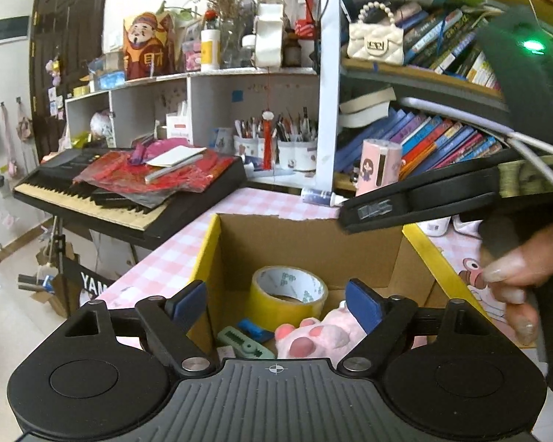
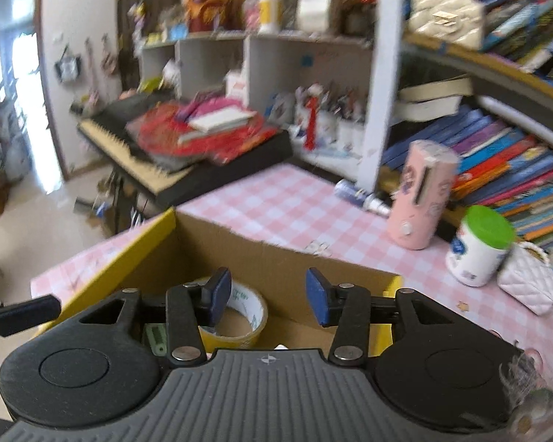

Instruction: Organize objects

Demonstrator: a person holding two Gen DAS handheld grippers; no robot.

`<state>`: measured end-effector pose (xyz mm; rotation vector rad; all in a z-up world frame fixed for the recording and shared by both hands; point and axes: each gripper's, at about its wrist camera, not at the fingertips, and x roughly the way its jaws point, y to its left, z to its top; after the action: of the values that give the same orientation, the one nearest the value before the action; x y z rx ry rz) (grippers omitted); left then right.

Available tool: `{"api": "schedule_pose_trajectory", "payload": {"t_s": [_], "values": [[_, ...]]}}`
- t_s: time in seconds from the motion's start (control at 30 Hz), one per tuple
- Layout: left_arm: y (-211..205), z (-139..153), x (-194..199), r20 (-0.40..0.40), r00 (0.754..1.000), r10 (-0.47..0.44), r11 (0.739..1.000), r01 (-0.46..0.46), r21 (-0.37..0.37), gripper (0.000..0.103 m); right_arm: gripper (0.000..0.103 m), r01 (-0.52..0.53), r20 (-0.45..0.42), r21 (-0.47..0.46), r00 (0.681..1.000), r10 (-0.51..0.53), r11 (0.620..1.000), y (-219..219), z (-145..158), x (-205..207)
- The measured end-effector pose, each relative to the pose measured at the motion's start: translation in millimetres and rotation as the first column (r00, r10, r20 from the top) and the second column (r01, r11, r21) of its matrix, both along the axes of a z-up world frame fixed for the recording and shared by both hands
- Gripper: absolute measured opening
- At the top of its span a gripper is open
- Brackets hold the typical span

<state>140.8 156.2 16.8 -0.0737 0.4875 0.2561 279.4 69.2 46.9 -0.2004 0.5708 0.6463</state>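
Both grippers, left (image 1: 276,304) and right (image 2: 263,300), are hovering open and empty over the box (image 1: 309,243), risking collision.

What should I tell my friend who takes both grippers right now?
Left gripper: open, nothing between its fingers, above the cardboard box.
Right gripper: open, empty, also over the box.
In the box: yellow tape roll, pink plush paw, green clip, blue clip.
Not yet boxed, on the pink checked table: pink cylinder, green-lidded white jar, small white quilted purse.
Next, probably: pick those up and box them.
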Motion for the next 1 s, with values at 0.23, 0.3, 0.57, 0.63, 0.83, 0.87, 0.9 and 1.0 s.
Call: {"api": "schedule_pose_trajectory", "payload": {"t_s": [0.23,0.3,0.57,0.63,0.83,0.87,0.9,1.0], "values": [[8.2,4.8,-30.5,0.029,0.998,0.054,0.998,-0.053,-0.025,0.089,0.059,0.148,0.058,0.1,0.986,-0.154,0.984,-40.5,16.0,-44.2],[9.6,5.0,-40.4,0.035,0.997,0.064,0.998,-0.063,-0.031,0.089,0.063,0.175,0.069,0.111,0.981,-0.183,0.978,-50.1,16.0,-59.3],[4.3,1.6,-84.2,0.048,0.996,0.077,0.996,-0.075,-0.048,0.094,0.081,0.298,0.12,0.096,0.944,-0.308,0.95,-77.7,-1.3,-129.3],[1.2,-1.7,-96.0,0.039,0.995,0.088,0.995,-0.086,-0.051,0.096,0.091,0.335,0.136,0.076,0.93,-0.343,0.939,-82.8,-10.8,-149.0],[-10.5,-15.1,-127.8,-0.017,0.997,0.079,0.995,-0.08,-0.063,0.097,0.101,0.423,0.12,-0.03,0.901,-0.417,0.906,-97.9,-41.0,-196.8],[-12.7,-15.8,-130.4,-0.025,0.997,0.072,0.995,-0.073,-0.061,0.097,0.103,0.435,0.111,-0.039,0.897,-0.429,0.9,-101.0,-44.5,-202.9],[-16.0,-16.5,-133.6,-0.03,0.998,0.062,0.996,-0.064,-0.056,0.098,0.103,0.447,0.104,-0.045,0.892,-0.441,0.893,-104.1,-47.2,-209.2],[-26.8,-18.0,-143.8,-0.035,0.999,0.028,0.999,-0.029,-0.039,0.1,0.103,0.475,0.096,-0.056,0.878,-0.469,0.878,-114.5,-53.4,-229.2]]}}
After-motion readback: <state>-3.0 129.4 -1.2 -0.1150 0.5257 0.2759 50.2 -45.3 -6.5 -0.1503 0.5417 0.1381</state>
